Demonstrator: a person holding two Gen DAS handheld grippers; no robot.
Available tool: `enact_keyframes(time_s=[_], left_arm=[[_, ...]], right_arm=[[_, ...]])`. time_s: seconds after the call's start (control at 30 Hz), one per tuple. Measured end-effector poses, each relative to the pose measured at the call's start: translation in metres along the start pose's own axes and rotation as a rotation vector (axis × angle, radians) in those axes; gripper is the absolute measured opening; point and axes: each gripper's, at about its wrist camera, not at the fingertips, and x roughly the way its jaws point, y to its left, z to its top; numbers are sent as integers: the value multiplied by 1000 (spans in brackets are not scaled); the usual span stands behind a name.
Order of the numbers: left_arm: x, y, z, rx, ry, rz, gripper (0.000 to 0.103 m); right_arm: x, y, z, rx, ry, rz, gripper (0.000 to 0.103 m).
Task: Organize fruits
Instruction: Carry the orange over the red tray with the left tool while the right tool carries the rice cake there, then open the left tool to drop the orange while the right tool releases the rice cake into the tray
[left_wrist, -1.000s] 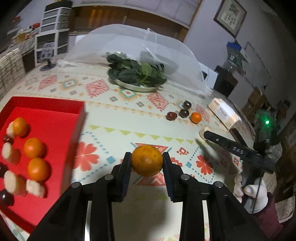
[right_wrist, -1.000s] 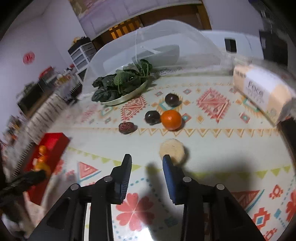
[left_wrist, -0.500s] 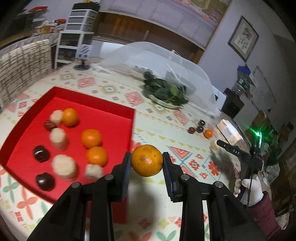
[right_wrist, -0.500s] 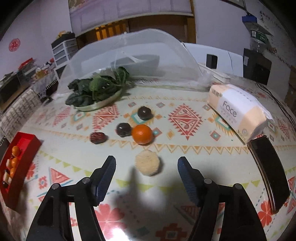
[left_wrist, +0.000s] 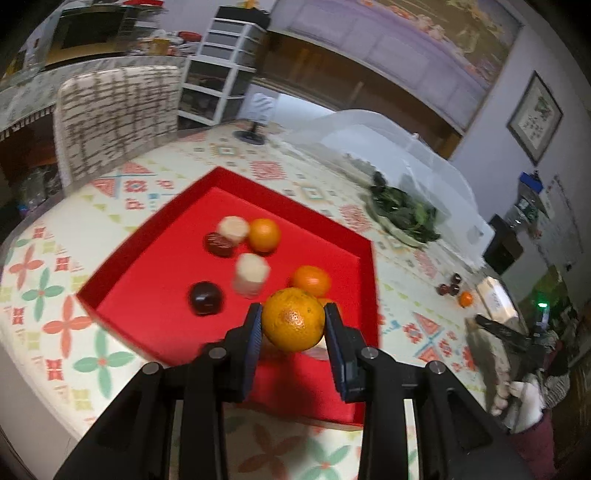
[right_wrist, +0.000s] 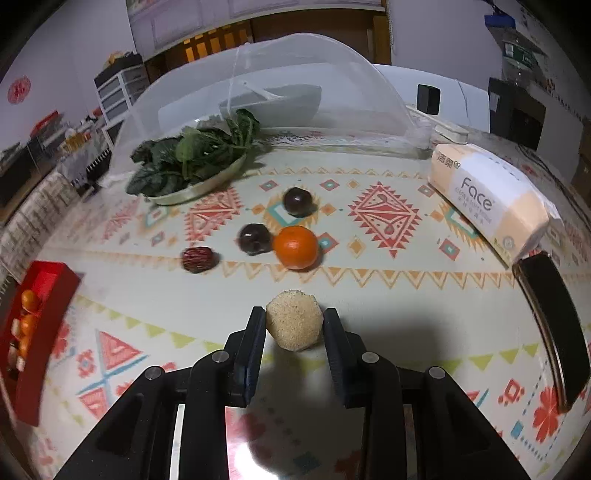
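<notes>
On the patterned table (right_wrist: 369, 291), an orange (right_wrist: 296, 246), two dark fruits and a date are lying beyond the right gripper (right_wrist: 294, 326). Its jaws have just been closing around a beige round fruit (right_wrist: 293, 324). The left gripper (left_wrist: 293, 325) is gripping a mandarin (left_wrist: 293, 319) above the red tray (left_wrist: 147, 295), pointing downward.

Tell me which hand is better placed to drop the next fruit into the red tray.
Left. The left gripper holds an orange over the red tray. The right gripper has just closed around the beige round piece, far from the tray.
</notes>
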Motion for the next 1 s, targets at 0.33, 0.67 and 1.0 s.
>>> enact_keyframes(time_s=[0.33, 0.67, 1.0], left_arm=[[9, 30, 5, -52, 18, 79, 32], [-2, 54, 25, -110, -34, 51, 67], [-14, 70, 24, -155, -46, 21, 89]], right_arm=[[-38, 118, -5, -163, -6, 248, 34], [-31, 253, -22, -334, 65, 435, 34], [5, 313, -23, -396, 112, 396, 34]])
